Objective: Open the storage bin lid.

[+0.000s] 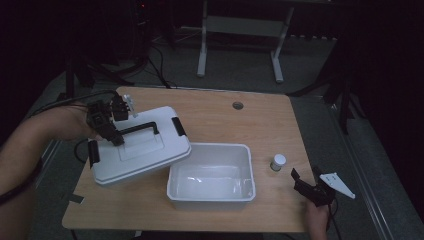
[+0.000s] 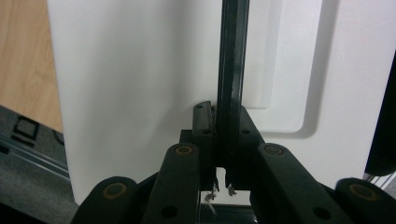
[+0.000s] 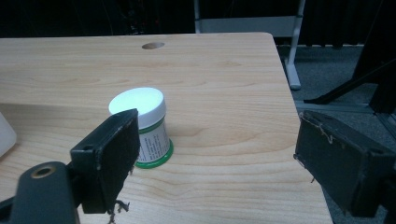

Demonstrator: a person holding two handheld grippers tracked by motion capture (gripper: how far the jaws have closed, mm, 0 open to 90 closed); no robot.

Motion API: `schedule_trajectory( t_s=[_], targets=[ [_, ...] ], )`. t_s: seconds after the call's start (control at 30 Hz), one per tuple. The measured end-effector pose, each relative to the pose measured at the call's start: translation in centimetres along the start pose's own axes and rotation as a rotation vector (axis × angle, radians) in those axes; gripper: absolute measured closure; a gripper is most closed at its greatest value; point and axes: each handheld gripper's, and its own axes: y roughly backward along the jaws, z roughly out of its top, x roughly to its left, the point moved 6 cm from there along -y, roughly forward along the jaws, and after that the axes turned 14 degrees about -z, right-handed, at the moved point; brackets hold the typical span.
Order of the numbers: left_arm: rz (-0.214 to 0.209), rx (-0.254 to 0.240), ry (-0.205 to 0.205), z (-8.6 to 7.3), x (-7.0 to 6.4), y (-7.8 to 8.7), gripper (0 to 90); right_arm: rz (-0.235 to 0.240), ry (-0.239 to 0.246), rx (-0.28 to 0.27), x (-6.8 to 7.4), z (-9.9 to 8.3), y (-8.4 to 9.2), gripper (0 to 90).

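Observation:
A white box lid (image 1: pixel 145 152) with a black handle (image 1: pixel 142 128) hangs tilted, its right edge over the left rim of an open white bin (image 1: pixel 175 197). My left gripper (image 1: pixel 116 136) is shut on the handle's left end. In the left gripper view the jaws (image 2: pixel 222 119) clamp the dark handle bar (image 2: pixel 231 56) against the white lid (image 2: pixel 130 84). My right gripper (image 1: pixel 305 176) rests open at the table's front right. A small jar with a white cap (image 3: pixel 142 123) stands just beyond its left pad (image 3: pixel 114 151), untouched; the same jar (image 1: pixel 278 161) stands right of the bin.
The wooden table (image 1: pixel 220 117) has a round cable hole (image 1: pixel 237 105) near its far edge. A white desk frame (image 1: pixel 240 30) stands on the floor behind. The table's right edge (image 3: pixel 289 107) lies close to the right gripper.

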Motion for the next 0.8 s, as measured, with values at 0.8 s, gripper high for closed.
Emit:
schedule_trajectory(
  t_s=[0.8],
  targets=[
    [-0.02,-0.034,0.18,-7.4,3.6,-3.5,83.7,0.003,0.012,0.0,0.2,0.0,0.0,13.6]
  ],
)
